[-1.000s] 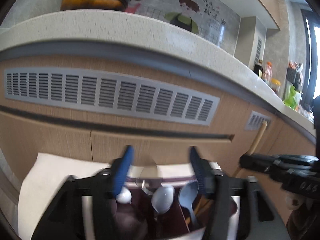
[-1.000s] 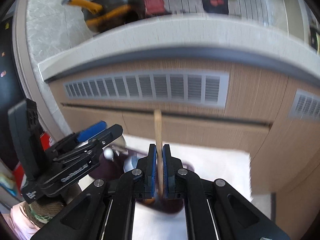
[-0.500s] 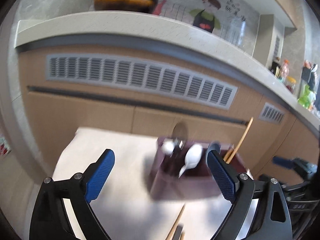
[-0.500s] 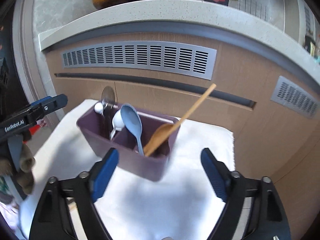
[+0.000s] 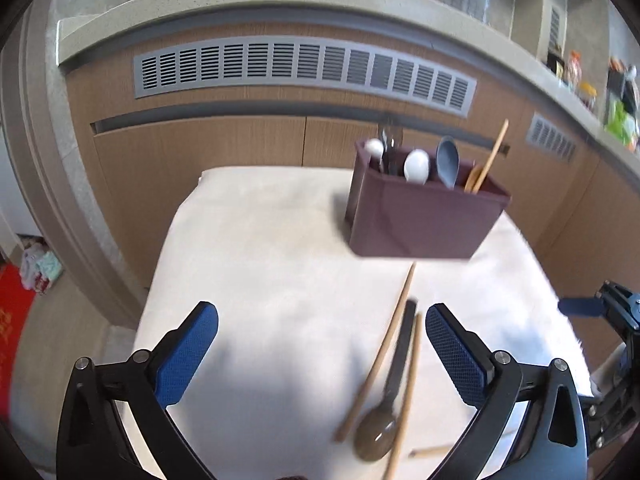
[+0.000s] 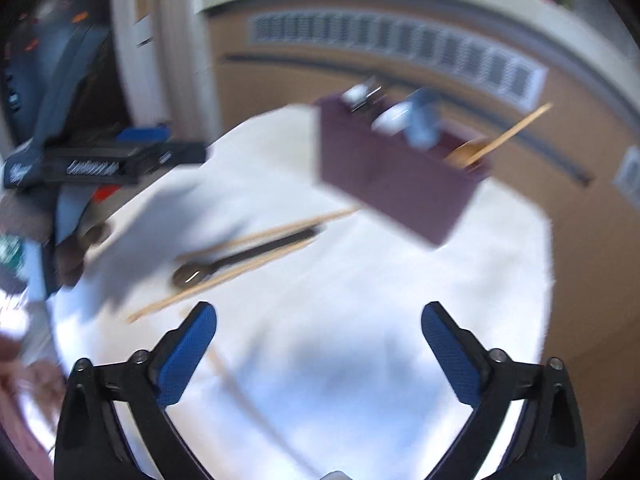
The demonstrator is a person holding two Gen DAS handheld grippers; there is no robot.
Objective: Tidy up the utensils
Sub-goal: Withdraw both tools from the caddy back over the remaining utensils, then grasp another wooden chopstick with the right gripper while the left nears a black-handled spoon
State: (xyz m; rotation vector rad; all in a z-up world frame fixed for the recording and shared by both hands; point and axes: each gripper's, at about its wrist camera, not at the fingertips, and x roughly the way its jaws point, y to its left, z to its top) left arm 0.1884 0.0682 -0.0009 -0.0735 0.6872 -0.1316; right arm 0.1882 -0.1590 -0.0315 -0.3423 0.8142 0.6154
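Note:
A dark purple utensil holder (image 5: 420, 216) stands at the far right of a white cloth-covered table (image 5: 260, 280). It holds white spoons (image 5: 416, 166), a blue spoon (image 5: 447, 160), a metal utensil and a wooden spoon (image 5: 486, 160). On the cloth lie a dark spoon (image 5: 386, 412) and wooden chopsticks (image 5: 380, 356). My left gripper (image 5: 320, 352) is open and empty above the cloth, just left of them. My right gripper (image 6: 318, 354) is open and empty; the holder (image 6: 392, 176), dark spoon (image 6: 240, 258) and chopsticks (image 6: 224, 280) lie ahead of it.
Wooden cabinets with grey vent grilles (image 5: 304, 68) stand behind the table under a stone counter (image 5: 240, 4). Bottles and jars (image 5: 580, 76) sit on the counter at the far right. The left gripper shows at the left of the right wrist view (image 6: 104, 160).
Both grippers have pulled back from the holder. The right gripper let go of the wooden spoon, which now stands in the holder, and opened wide. The loose utensils on the cloth came into view.

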